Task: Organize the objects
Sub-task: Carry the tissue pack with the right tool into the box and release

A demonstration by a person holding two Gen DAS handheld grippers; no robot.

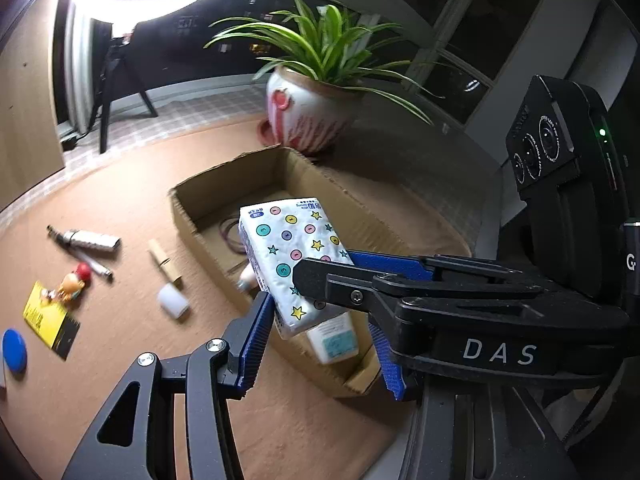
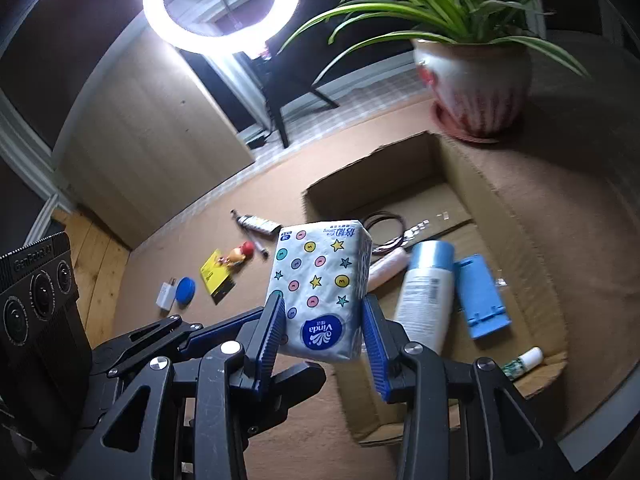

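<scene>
A white tissue pack (image 2: 320, 292) with coloured dots and stars is held above the near edge of an open cardboard box (image 2: 504, 208). My right gripper (image 2: 324, 344) is shut on the pack's lower end. In the left wrist view the same pack (image 1: 296, 264) sits between my left gripper's (image 1: 324, 340) blue pads (image 1: 256, 344); the left pad is near the pack and the right gripper's arm (image 1: 400, 292) crosses in front. Whether the left gripper grips it is unclear. The box (image 1: 224, 176) holds a white bottle (image 2: 424, 300), a blue holder (image 2: 484, 300), a cable (image 2: 384, 228) and small tubes.
On the brown mat left of the box lie a yellow card (image 1: 48, 316) with a small figurine (image 1: 72, 284), a blue disc (image 1: 14, 352), a white charger (image 2: 166, 294), pens (image 1: 88, 244), a wooden stick (image 1: 164, 260) and a white cap (image 1: 173, 302). A potted plant (image 1: 312, 116) stands behind the box.
</scene>
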